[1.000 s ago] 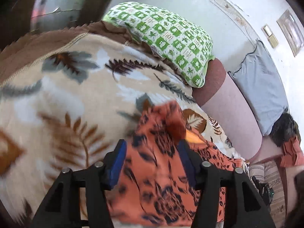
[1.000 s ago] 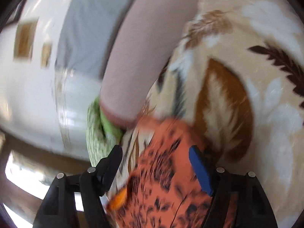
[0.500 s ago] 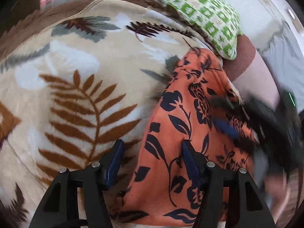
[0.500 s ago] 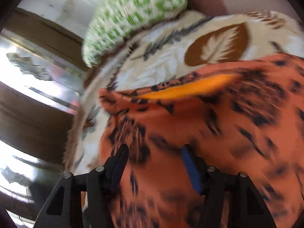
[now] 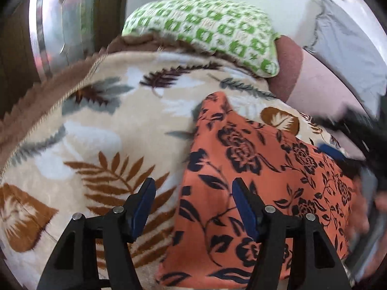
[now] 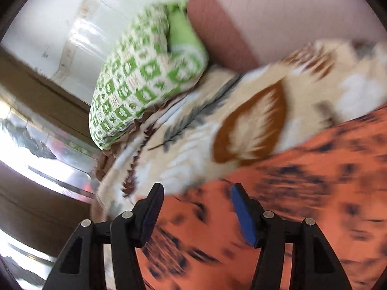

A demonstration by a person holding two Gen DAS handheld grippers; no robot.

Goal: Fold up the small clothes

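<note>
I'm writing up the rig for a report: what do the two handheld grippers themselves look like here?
Both look alike. The left gripper and the right gripper each have two matte black, angular plastic fingers with triangular cut-outs, silver round pin heads at the joints, and flat blue pads on the inner faces. No cables or markings show. No sleeve can be made out.

Left gripper [image 5: 193, 205]: matte black plastic frame, two angular fingers with triangular cut-outs in the base.
Left pads [image 5: 142, 207]: flat blue strips lining the inner faces of the fingers.
Left fasteners: round silver screw heads, two per finger.
Right gripper [image 6: 197, 207]: same black two-finger build with triangular cut-outs.
Right pads [image 6: 243, 215]: blue strips, the far one brighter.
Right fasteners: four silver screw heads.
</note>
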